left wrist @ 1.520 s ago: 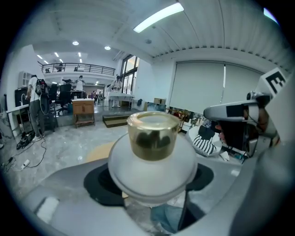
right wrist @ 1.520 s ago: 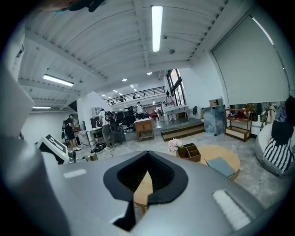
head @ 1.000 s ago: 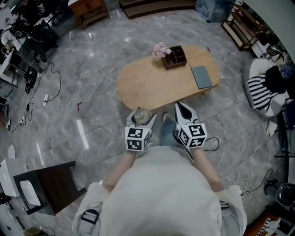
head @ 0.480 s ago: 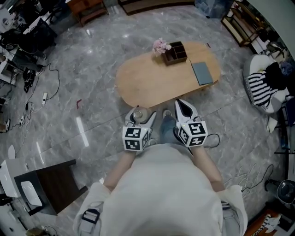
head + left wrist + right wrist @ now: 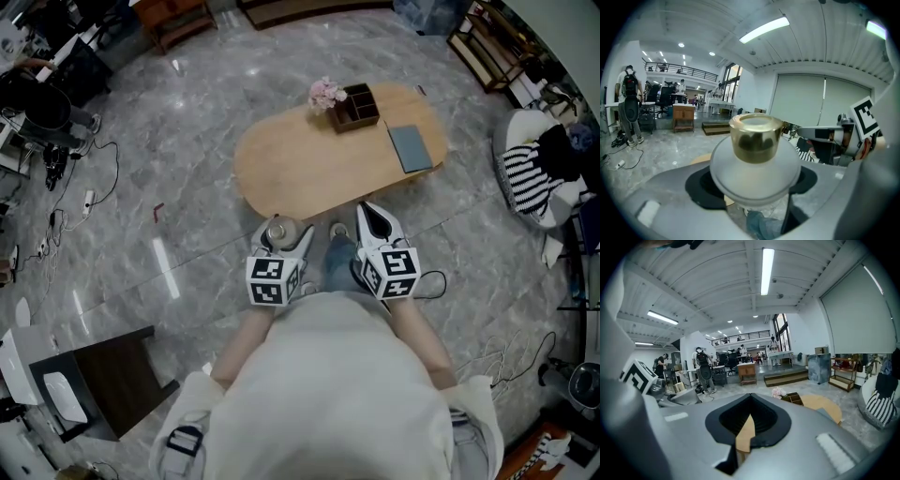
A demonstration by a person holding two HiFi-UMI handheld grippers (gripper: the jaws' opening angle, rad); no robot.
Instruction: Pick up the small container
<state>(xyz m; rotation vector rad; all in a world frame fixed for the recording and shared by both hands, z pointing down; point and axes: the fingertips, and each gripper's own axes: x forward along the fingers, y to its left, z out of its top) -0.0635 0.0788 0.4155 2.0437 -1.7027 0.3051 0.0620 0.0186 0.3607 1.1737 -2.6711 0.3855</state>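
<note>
The small container (image 5: pixel 755 140) is a frosted round jar with a gold cap. It sits upright between the jaws of my left gripper (image 5: pixel 757 159), which is shut on it. In the head view the jar (image 5: pixel 278 229) and left gripper (image 5: pixel 281 236) hang just short of the near edge of the oval wooden table (image 5: pixel 309 173). My right gripper (image 5: pixel 373 223) is beside it on the right, also short of the table edge. Its jaws are shut with nothing between them, and the right gripper view (image 5: pixel 749 427) shows only a thin slit.
On the table's far end stand a dark wooden organiser box (image 5: pixel 359 107), pink flowers (image 5: pixel 325 94) and a grey pad (image 5: pixel 411 150). A dark stool (image 5: pixel 112 380) is at the lower left. Cables (image 5: pixel 66 187) lie on the marble floor, and a striped cloth (image 5: pixel 527 183) is at the right.
</note>
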